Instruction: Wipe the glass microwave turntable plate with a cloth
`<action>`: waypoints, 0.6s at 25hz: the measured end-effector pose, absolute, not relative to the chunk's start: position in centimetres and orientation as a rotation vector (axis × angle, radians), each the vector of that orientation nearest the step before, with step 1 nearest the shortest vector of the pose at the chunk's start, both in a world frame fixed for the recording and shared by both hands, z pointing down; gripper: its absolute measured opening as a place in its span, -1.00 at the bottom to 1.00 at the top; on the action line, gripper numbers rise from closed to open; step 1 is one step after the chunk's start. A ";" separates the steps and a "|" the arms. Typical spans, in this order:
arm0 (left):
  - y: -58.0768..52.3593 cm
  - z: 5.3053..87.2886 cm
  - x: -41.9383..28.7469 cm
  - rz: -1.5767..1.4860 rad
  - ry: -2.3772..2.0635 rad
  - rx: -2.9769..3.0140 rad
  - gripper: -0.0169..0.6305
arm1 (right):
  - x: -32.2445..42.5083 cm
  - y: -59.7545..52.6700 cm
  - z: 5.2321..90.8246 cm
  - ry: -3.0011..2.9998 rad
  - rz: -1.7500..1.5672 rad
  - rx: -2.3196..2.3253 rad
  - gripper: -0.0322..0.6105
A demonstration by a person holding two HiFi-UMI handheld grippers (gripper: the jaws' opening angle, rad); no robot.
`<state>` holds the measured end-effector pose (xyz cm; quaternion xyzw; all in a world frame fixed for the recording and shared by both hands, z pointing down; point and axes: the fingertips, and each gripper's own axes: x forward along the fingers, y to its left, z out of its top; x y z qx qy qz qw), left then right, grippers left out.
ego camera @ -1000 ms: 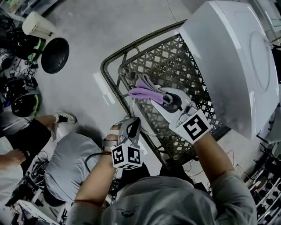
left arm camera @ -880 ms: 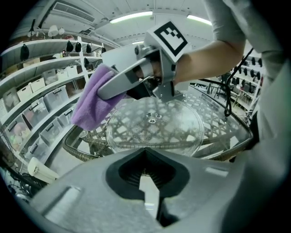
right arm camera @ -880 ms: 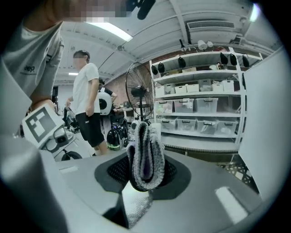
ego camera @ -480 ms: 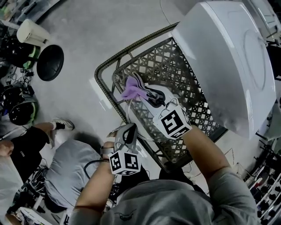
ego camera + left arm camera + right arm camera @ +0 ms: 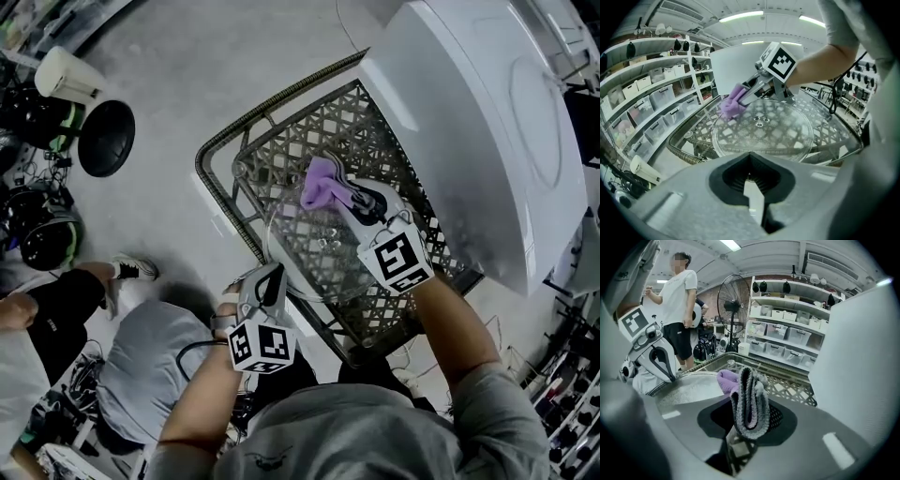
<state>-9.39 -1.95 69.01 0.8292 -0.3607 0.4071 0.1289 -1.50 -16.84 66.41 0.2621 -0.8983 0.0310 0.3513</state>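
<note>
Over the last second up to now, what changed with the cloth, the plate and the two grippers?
The right gripper, shut on the purple cloth, drew the cloth slightly left over the far part of the glass plate, then swept it back right toward the white appliance. Nothing was picked up or let go. The left gripper stayed at the plate's near rim, and the plate did not visibly shift.

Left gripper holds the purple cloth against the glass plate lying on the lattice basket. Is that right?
Not quite: it is the right gripper that holds the purple cloth against the glass plate lying on the lattice basket. The right gripper view shows the cloth clamped between its jaws.
</note>
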 end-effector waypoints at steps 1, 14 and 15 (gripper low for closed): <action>-2.0 69.0 -9.4 1.183 -1.049 2.410 -0.95 | -0.6 -17.0 66.4 -2.311 0.082 0.693 -0.55; -2.0 69.2 -8.8 1.195 -1.038 2.414 -0.95 | -0.4 -16.4 63.4 -2.402 0.116 0.719 -0.55; -2.0 69.3 -8.8 1.198 -1.038 2.416 -0.95 | -1.9 -15.7 62.7 -2.453 0.124 0.679 -0.55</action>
